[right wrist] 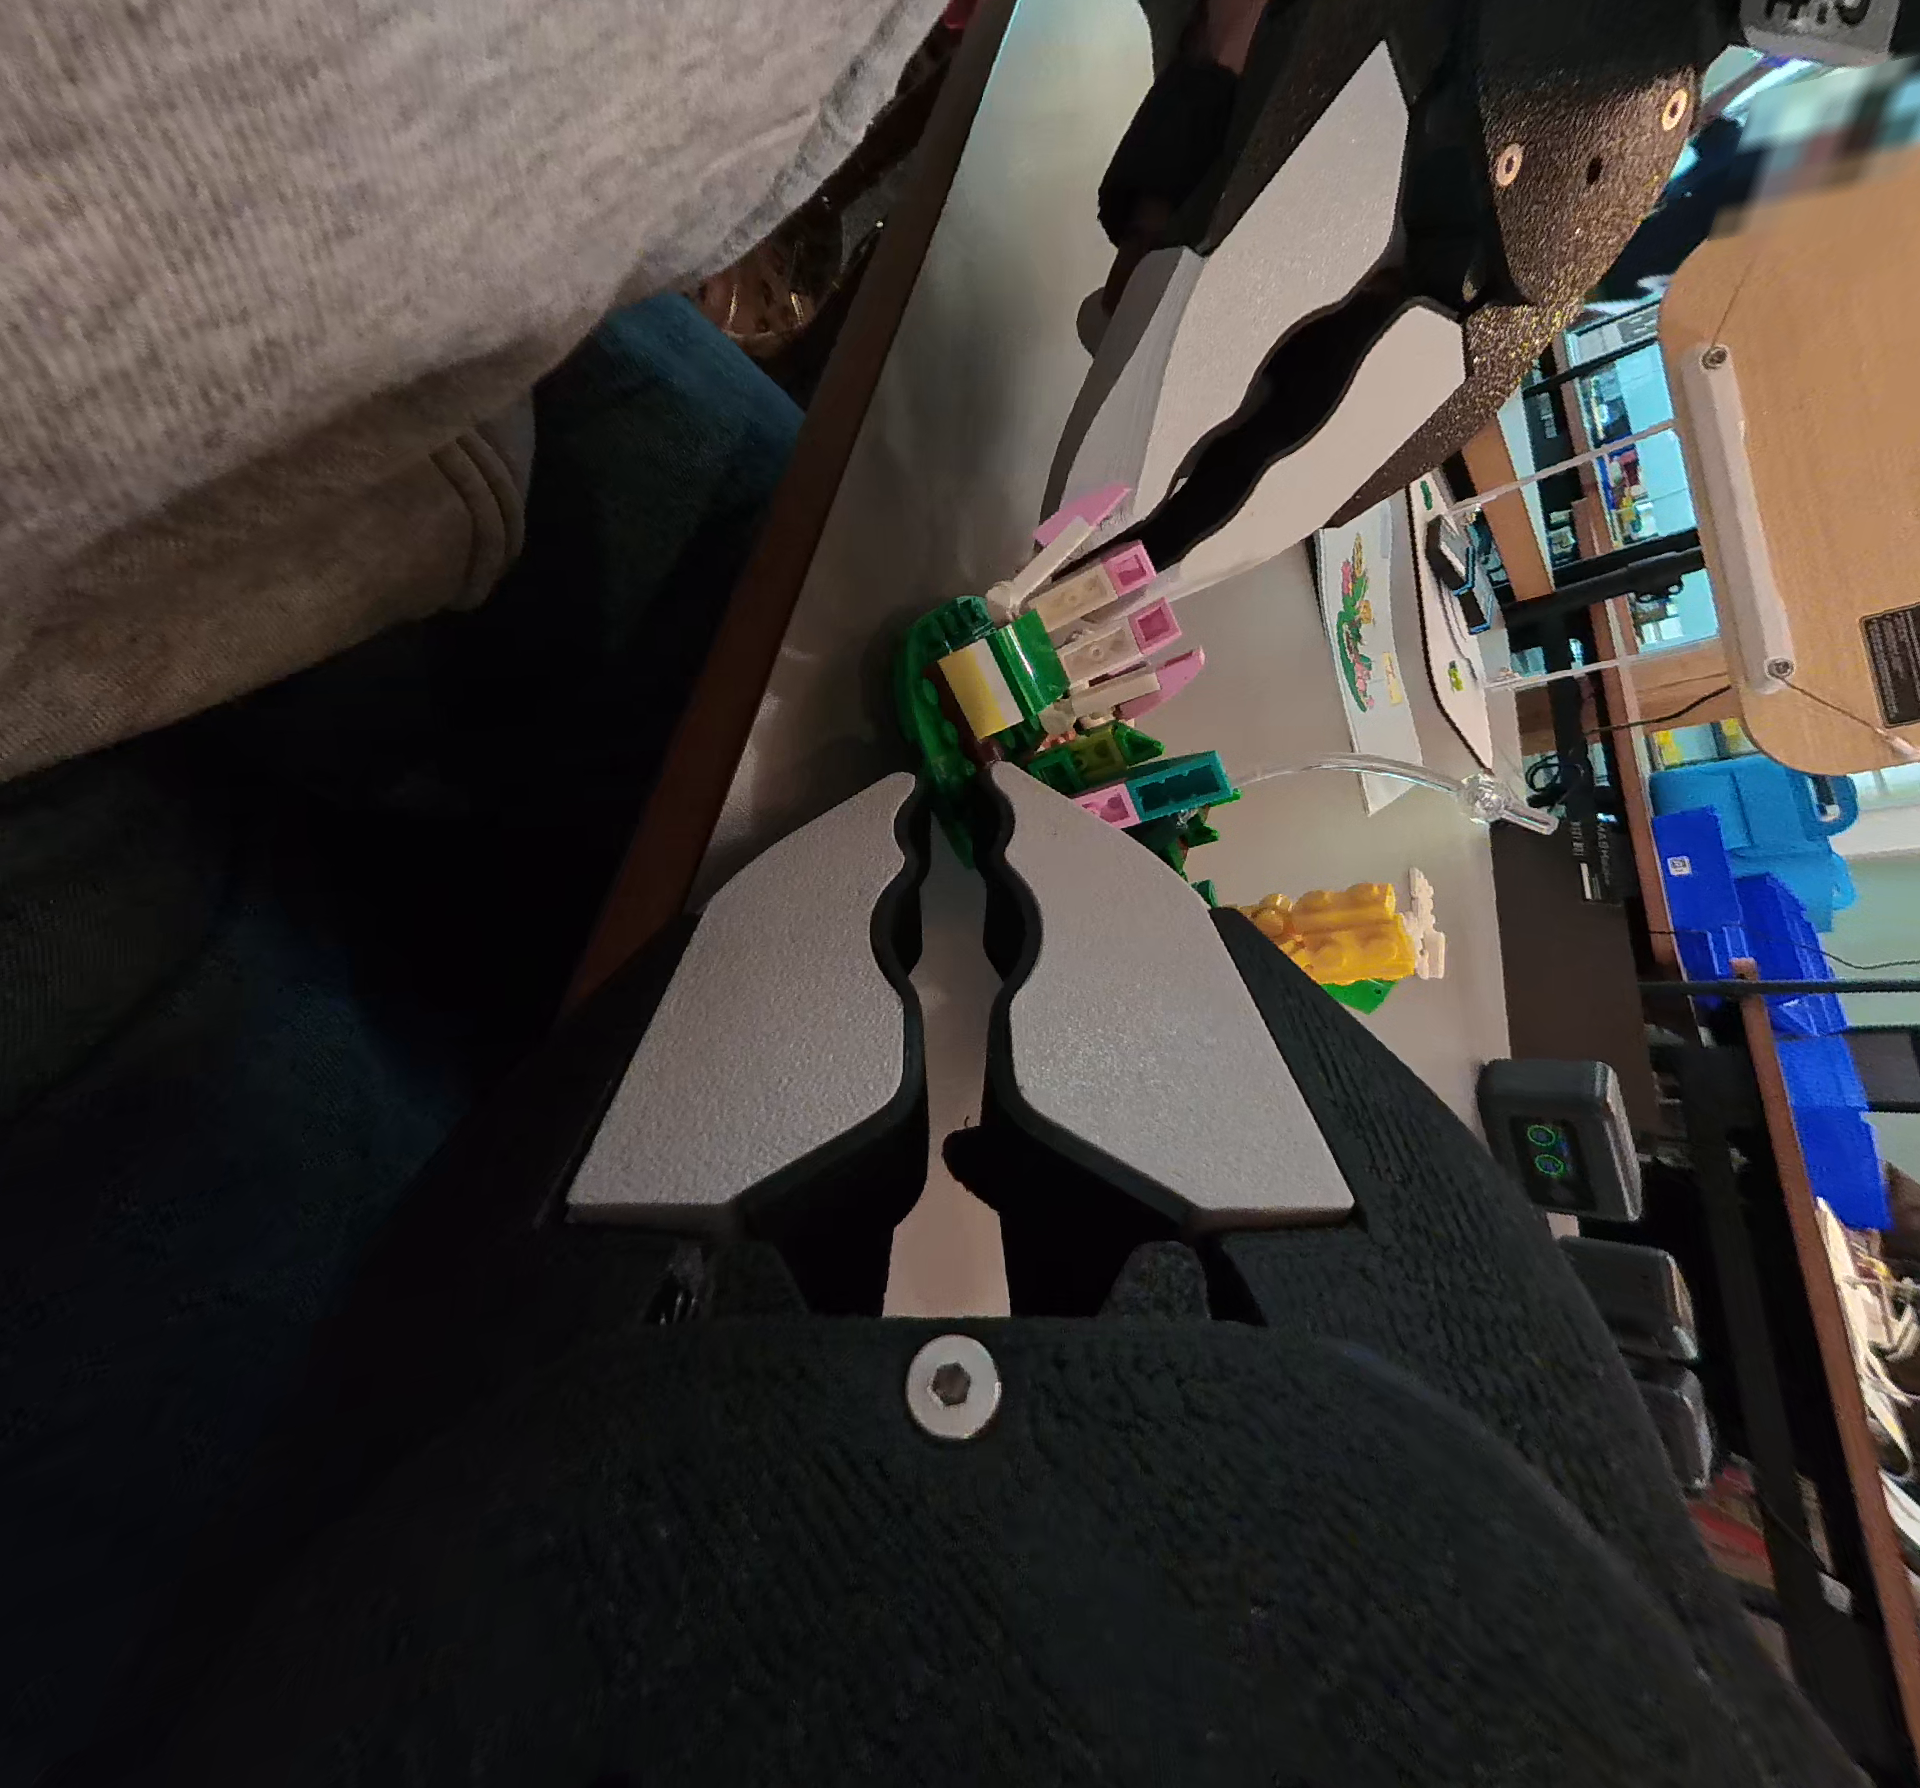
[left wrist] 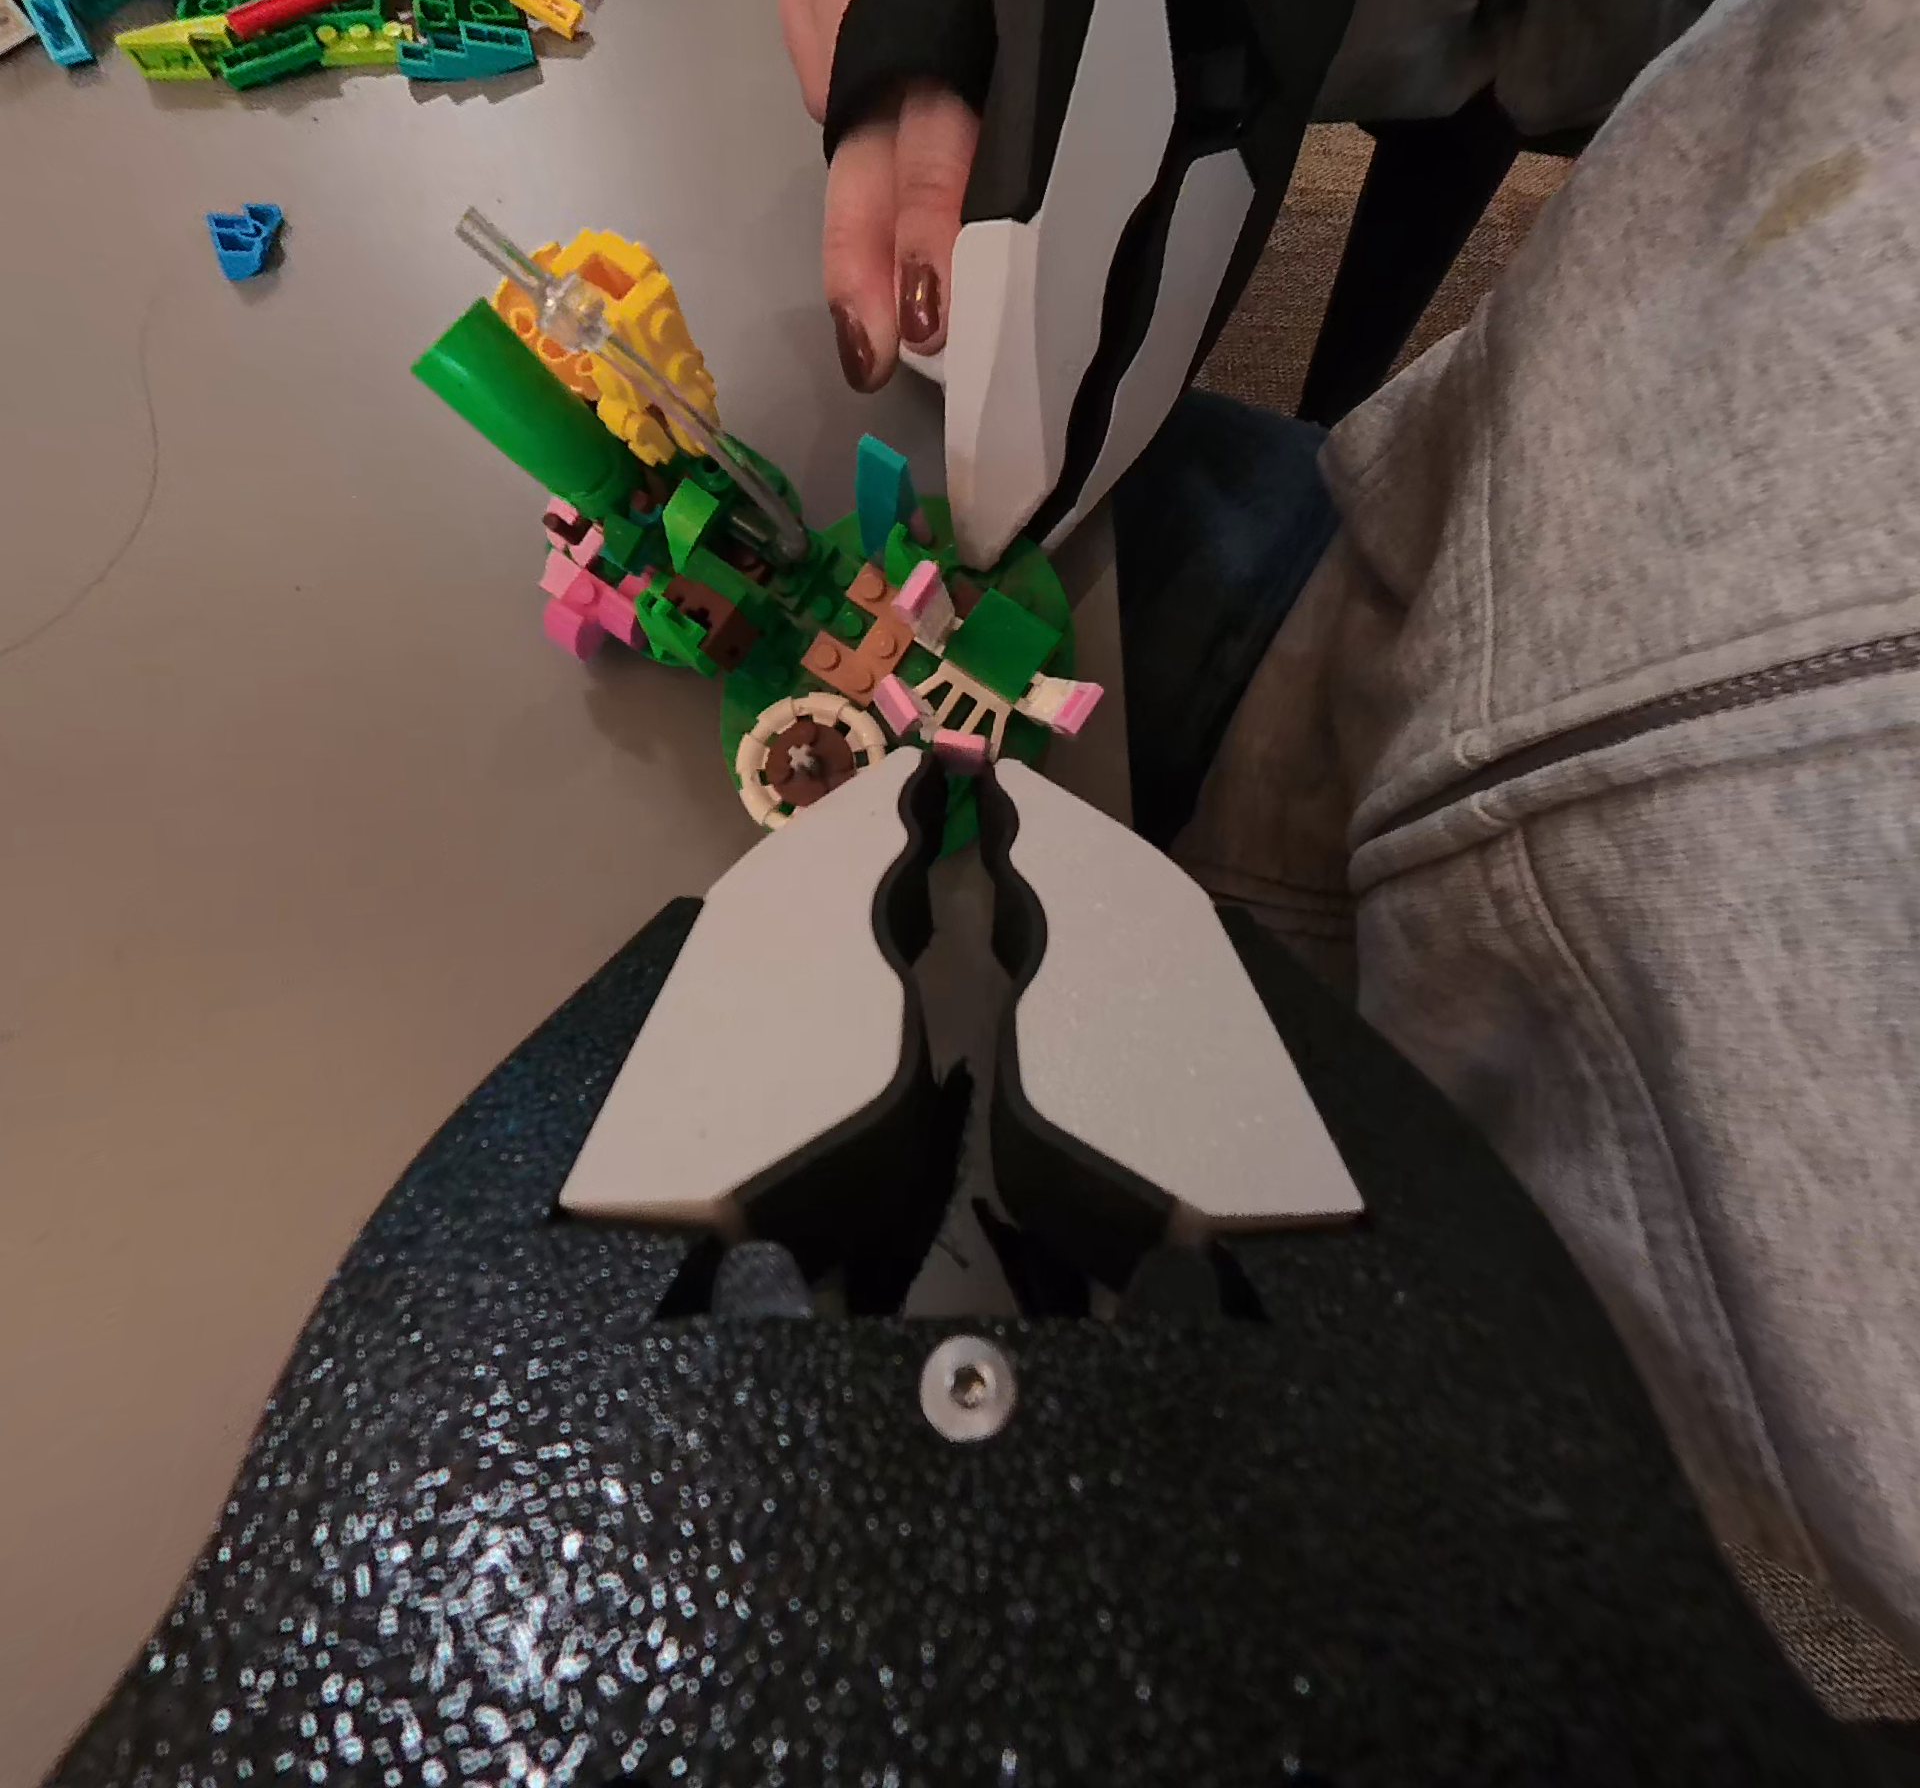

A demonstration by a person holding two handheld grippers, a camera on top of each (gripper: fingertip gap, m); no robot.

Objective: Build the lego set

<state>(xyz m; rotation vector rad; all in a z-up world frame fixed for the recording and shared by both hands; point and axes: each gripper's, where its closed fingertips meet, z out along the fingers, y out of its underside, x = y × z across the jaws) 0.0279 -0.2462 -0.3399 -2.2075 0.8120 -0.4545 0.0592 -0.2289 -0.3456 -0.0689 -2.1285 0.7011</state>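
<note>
Pinching opposite rims of the green base plate, both grippers sit nearly closed: left gripper, right gripper. The flower model stands at the counter edge. Uneven squeeze or twist would likely tip it off, shedding pink petals.

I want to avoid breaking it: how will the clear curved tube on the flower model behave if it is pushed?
The clear tube looks thin and long, so it probably bends easily. Only its lower end seems plugged into the flower model, so a push may pop it out.
</note>
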